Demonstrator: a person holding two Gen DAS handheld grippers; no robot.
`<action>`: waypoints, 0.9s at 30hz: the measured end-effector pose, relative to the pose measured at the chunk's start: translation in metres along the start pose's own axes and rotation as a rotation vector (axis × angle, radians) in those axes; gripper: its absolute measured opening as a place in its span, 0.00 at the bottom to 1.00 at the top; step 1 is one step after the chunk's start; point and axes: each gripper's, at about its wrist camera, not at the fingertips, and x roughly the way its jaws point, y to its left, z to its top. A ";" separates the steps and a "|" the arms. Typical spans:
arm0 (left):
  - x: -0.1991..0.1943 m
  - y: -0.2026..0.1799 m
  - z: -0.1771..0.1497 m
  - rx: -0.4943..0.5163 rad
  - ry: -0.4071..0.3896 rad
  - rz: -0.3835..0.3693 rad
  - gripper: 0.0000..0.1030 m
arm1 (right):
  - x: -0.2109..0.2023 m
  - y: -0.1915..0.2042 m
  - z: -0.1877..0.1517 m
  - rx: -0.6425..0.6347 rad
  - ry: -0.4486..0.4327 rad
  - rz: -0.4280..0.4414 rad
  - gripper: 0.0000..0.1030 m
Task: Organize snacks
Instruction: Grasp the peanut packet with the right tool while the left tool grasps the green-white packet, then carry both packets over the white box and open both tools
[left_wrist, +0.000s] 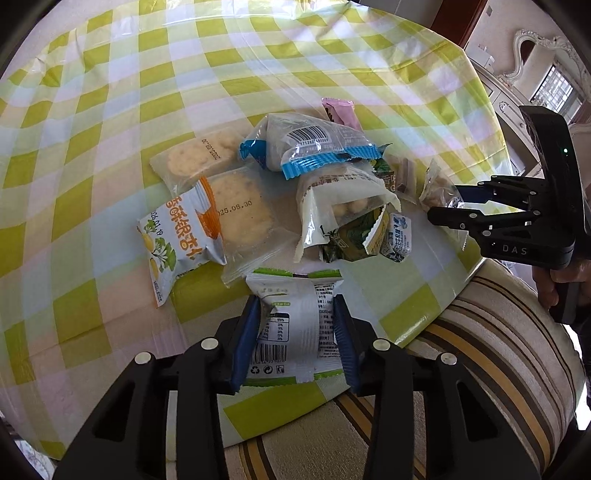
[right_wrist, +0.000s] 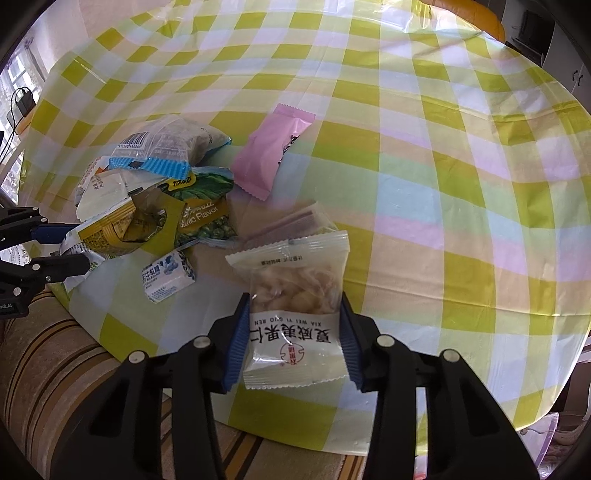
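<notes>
The left gripper (left_wrist: 297, 325) is pinching a white-and-green snack packet (left_wrist: 295, 332) between its blue ribbed pads, closed to the packet's width, at six o'clock of the snack pile (left_wrist: 280, 192) near the table (left_wrist: 110, 92) edge. The right gripper (right_wrist: 293, 332) is likewise clamping a nut packet (right_wrist: 295, 314), clear at the top and white below, at five o'clock of the pile in its own view.

Both packets are looking light, air-puffed and crinkly; the glossy film is likely slippery, so gripping across the flat sides, below the crimped seal, seems safest. The nuts inside may be crushing under hard pressure, and the same goes for the round crackers (left_wrist: 236, 210) in their clear wrappers.

A pink sachet (right_wrist: 273, 151) is lying at one o'clock of the pile, a small blue-and-white milk candy (right_wrist: 168, 277) at six, and a green pea bag (right_wrist: 207, 214) in the middle. The checked plastic tablecloth is looking smooth and shiny.
</notes>
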 end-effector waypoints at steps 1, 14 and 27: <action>0.000 -0.001 -0.001 0.006 0.002 0.003 0.36 | -0.001 0.000 -0.001 0.004 -0.001 0.004 0.42; -0.038 -0.020 -0.020 -0.045 -0.097 0.057 0.34 | -0.036 -0.007 -0.020 0.075 -0.062 0.007 0.41; -0.055 -0.085 -0.014 0.041 -0.159 -0.011 0.34 | -0.073 -0.039 -0.059 0.191 -0.098 -0.040 0.41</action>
